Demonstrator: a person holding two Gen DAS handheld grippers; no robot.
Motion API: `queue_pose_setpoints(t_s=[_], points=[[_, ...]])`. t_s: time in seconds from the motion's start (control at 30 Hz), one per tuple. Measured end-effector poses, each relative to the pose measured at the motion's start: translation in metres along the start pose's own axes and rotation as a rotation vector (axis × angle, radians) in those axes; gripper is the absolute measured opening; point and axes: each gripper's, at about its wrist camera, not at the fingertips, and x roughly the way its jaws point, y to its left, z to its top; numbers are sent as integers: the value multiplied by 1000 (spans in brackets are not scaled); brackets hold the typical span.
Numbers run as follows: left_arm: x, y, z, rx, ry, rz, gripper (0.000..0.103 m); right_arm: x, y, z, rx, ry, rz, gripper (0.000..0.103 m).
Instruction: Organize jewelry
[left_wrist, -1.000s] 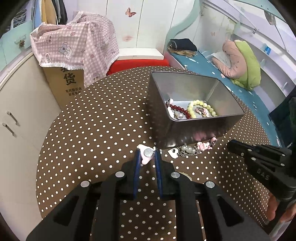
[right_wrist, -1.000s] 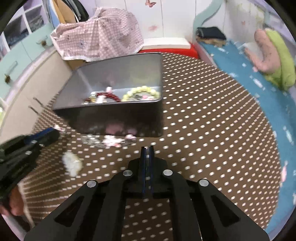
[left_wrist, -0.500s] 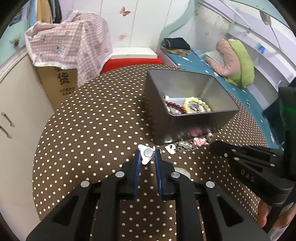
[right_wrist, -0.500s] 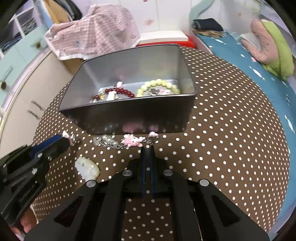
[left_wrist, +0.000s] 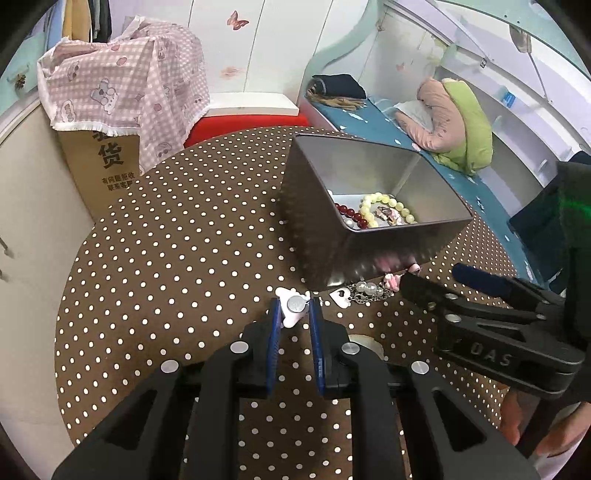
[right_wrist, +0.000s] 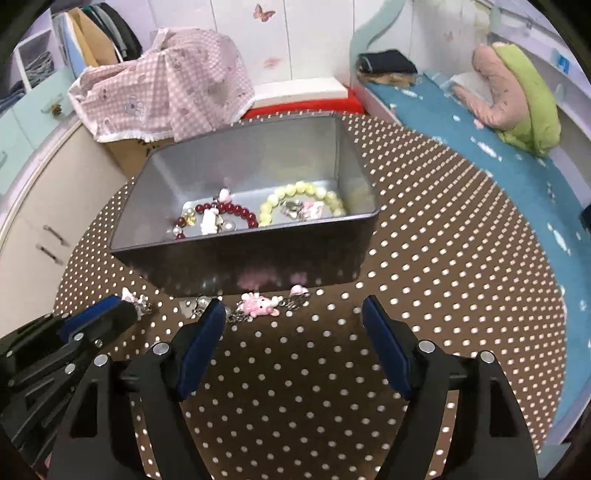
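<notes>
A silver metal tin (left_wrist: 439, 225) (right_wrist: 258, 254) stands on the dotted table and holds a red bead bracelet (right_wrist: 236, 211) and a yellow bead bracelet (right_wrist: 295, 192). A chain bracelet with pink charms (right_wrist: 258, 304) (left_wrist: 364, 290) lies on the table against the tin's near wall. My left gripper (left_wrist: 294, 308) is shut on the bracelet's white charm end (left_wrist: 291, 308). My right gripper (right_wrist: 293, 314) is open, its fingers either side of the pink charms, just above the table.
A round brown table with white dots (left_wrist: 184, 240) (right_wrist: 461, 277). A white oval stone (left_wrist: 364, 341) lies partly under my left gripper. A cardboard box under pink checked cloth (left_wrist: 122, 85) stands behind the table, a blue bed (right_wrist: 480, 122) to the right.
My right gripper has opened wide and moved forward over the pink charm bracelet. My left gripper stays shut on the white charm, shifted slightly.
</notes>
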Motion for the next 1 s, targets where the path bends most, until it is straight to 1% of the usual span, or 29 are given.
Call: queue_pose_setpoints(t_s=[0.1,0.17,0.2,0.23,0.27,0.3,0.33,0.4,0.7,0.93,1.0], points=[[1,1,0,0,1,-4,14,9,5,-1,-3,9,-24,73],[2,2,0,2,2,-10,14,13,7,-1,6,-1,-18,69],[2,2,1,4,2,-12,14,13,7,0,15,-6,-13,63],[2,3,1,5,1,-15,14,15,9,3,19,-9,-15,52],[2,3,1,4,1,-18,14,16,10,4,19,-8,-12,49],[2,4,1,1,0,-22,14,18,12,5,12,-12,-20,41],[2,4,1,0,-1,-22,14,18,14,6,6,-16,-23,37],[1,6,2,-5,-3,-21,14,18,14,5,15,-20,-8,33],[-6,3,3,-4,-19,-5,14,6,5,-5,32,-10,29,32],[-22,-13,6,6,-51,24,14,-17,-4,-1,24,-52,53,32],[-28,-21,7,20,-65,34,14,-27,-9,1,28,-72,75,32]])
